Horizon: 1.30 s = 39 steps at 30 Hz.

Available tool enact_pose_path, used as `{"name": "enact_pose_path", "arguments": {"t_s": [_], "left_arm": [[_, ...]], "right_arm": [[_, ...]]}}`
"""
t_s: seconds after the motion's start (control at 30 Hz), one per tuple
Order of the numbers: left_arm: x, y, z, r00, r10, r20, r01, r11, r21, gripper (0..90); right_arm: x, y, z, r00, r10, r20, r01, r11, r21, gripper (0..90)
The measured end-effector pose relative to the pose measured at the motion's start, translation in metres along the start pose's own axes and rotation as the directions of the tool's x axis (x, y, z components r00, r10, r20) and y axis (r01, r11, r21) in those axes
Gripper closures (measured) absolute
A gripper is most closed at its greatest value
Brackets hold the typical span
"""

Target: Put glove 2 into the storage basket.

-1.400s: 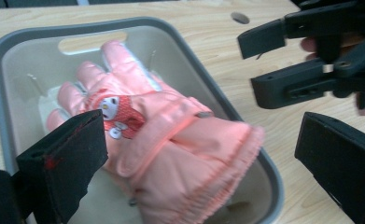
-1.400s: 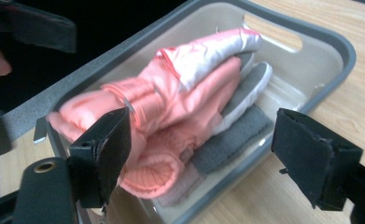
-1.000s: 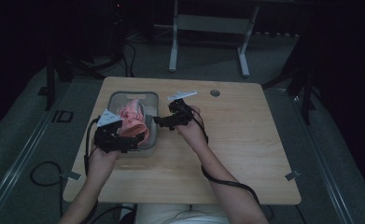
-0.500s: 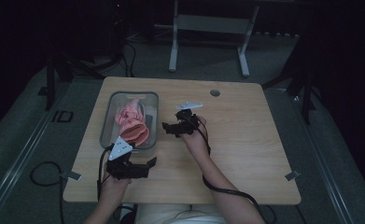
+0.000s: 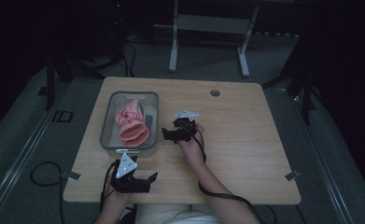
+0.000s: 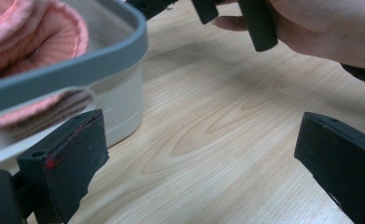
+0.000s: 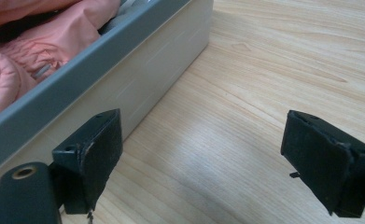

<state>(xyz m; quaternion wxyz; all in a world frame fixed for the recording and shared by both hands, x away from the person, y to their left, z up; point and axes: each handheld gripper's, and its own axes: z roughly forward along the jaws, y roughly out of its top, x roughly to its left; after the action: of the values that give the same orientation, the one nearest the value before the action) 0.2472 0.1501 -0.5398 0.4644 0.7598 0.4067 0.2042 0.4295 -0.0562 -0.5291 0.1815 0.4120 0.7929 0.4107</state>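
High view, bin: the grey bin (image 5: 106,122) sits on the left half of the wooden table (image 5: 245,140), and the pink cloth (image 5: 131,122) lies bunched inside it.
High view, your left gripper (image 5: 147,179): you hold it low at the near edge of the table, just in front of the bin's near wall and apart from it, its grey plate facing up. Its jaws stand apart with nothing between them.
High view, your right gripper (image 5: 167,135): it rests near the middle of the table, just beside the bin's right wall, jaws pointed toward the bin. How far they stand apart is too small to judge from up here.
Left gripper view, tool: your left gripper (image 6: 203,154) has its two black jaws spread wide over bare wood, gripping nothing.
Left gripper view, bin: the bin's rounded corner (image 6: 124,60) stands just behind the left jaw, with the pink cloth (image 6: 35,32) folded over inside the rim. Your right hand (image 6: 329,28) shows at the top right.
Right gripper view, tool: your right gripper (image 7: 203,149) is also wide open and holds nothing; only tabletop lies between the jaws.
Right gripper view, bin: the bin's wall (image 7: 138,60) runs close past the left jaw. The pink cloth (image 7: 45,51) lies inside, below the rim.
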Motion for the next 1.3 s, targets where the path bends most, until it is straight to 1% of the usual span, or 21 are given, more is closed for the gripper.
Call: {"name": "enact_pose_path", "arguments": {"t_s": [0.07, 0.13, 0.17, 0.23, 0.27, 0.33, 0.4, 0.47, 0.6, 0.63, 0.73, 0.77, 0.8, 0.9, 0.97, 1.13, 1.3], "left_arm": [[0.002, -0.002, 0.000, 0.9998, -0.012, -0.013, 0.012, 0.9999, -0.005, 2.2], [0.003, -0.003, 0.002, 0.9996, -0.017, -0.024, 0.017, 0.9998, 0.004, 2.3], [0.004, -0.004, 0.003, 0.9992, -0.019, -0.036, 0.019, 0.9997, 0.016, 2.2], [0.004, -0.006, 0.004, 0.9989, -0.025, -0.040, 0.026, 0.9994, 0.022, 2.2], [0.004, -0.007, 0.005, 0.9988, -0.022, -0.044, 0.024, 0.9992, 0.033, 2.3], [0.004, -0.008, 0.007, 0.9994, -0.017, -0.031, 0.018, 0.9991, 0.039, 2.2], [0.003, -0.008, 0.008, 0.9995, -0.016, -0.028, 0.017, 0.9989, 0.044, 2.2], [0.002, -0.008, 0.008, 0.9994, -0.011, -0.033, 0.012, 0.9992, 0.037, 2.2], [0.003, -0.008, 0.008, 0.9988, -0.022, -0.043, 0.023, 0.9992, 0.033, 2.2], [0.004, -0.009, 0.009, 0.9988, -0.023, -0.043, 0.025, 0.9991, 0.035, 2.2], [0.004, -0.009, 0.009, 0.9987, -0.016, -0.048, 0.017, 0.9993, 0.034, 2.3], [0.004, -0.010, 0.009, 0.9983, -0.009, -0.057, 0.011, 0.9994, 0.034, 2.3], [0.005, -0.010, 0.009, 0.9984, -0.009, -0.057, 0.011, 0.9993, 0.036, 2.2], [0.006, -0.011, 0.012, 0.9993, -0.013, -0.036, 0.015, 0.9981, 0.059, 2.2], [0.005, -0.011, 0.013, 0.9994, -0.001, -0.035, 0.004, 0.9976, 0.069, 2.2], [0.004, -0.010, 0.013, 0.9998, 0.000, -0.021, 0.001, 0.9982, 0.060, 2.2], [0.003, -0.010, 0.014, 0.9996, 0.010, -0.025, -0.008, 0.9978, 0.065, 2.2]], "right_arm": [[0.001, -0.003, 0.000, 1.0000, 0.001, 0.003, -0.001, 1.000, -0.014, 12.6], [0.002, -0.005, 0.001, 0.9999, 0.013, 0.005, -0.012, 1.000, -0.023, 12.6], [0.002, -0.006, 0.001, 0.9999, 0.015, 0.004, -0.015, 1.000, -0.027, 12.6], [0.003, -0.006, 0.002, 0.9999, 0.014, 0.004, -0.014, 1.000, -0.024, 12.6], [0.003, -0.007, 0.002, 0.9999, 0.014, 0.004, -0.014, 1.000, -0.025, 12.6], [0.004, -0.008, 0.003, 0.9998, 0.015, 0.011, -0.015, 1.000, -0.024, 12.6], [0.005, -0.009, 0.003, 0.9998, 0.018, 0.009, -0.017, 1.000, -0.025, 12.7], [0.006, -0.012, 0.004, 0.9999, 0.011, 0.012, -0.011, 1.000, -0.025, 12.7], [0.006, -0.017, 0.004, 0.9993, 0.024, 0.029, -0.023, 0.999, -0.035, 12.6], [0.006, -0.018, 0.004, 0.9989, 0.035, 0.031, -0.033, 0.999, -0.036, 12.7], [0.005, -0.021, 0.004, 0.9983, 0.041, 0.040, -0.040, 0.998, -0.041, 12.7], [0.004, -0.022, 0.004, 0.9979, 0.049, 0.043, -0.047, 0.998, -0.044, 12.7], [0.002, -0.024, 0.004, 0.9976, 0.052, 0.047, -0.050, 0.998, -0.043, 12.7], [-0.001, -0.028, 0.004, 0.9967, 0.061, 0.054, -0.059, 0.997, -0.042, 12.7], [-0.002, -0.030, 0.003, 0.9959, 0.061, 0.067, -0.058, 0.997, -0.044, 12.7], [-0.007, -0.034, 0.001, 0.9944, 0.072, 0.077, -0.068, 0.996, -0.055, 12.7], [-0.011, -0.037, -0.001, 0.9936, 0.080, 0.079, -0.075, 0.995, -0.060, 13.4]]}}
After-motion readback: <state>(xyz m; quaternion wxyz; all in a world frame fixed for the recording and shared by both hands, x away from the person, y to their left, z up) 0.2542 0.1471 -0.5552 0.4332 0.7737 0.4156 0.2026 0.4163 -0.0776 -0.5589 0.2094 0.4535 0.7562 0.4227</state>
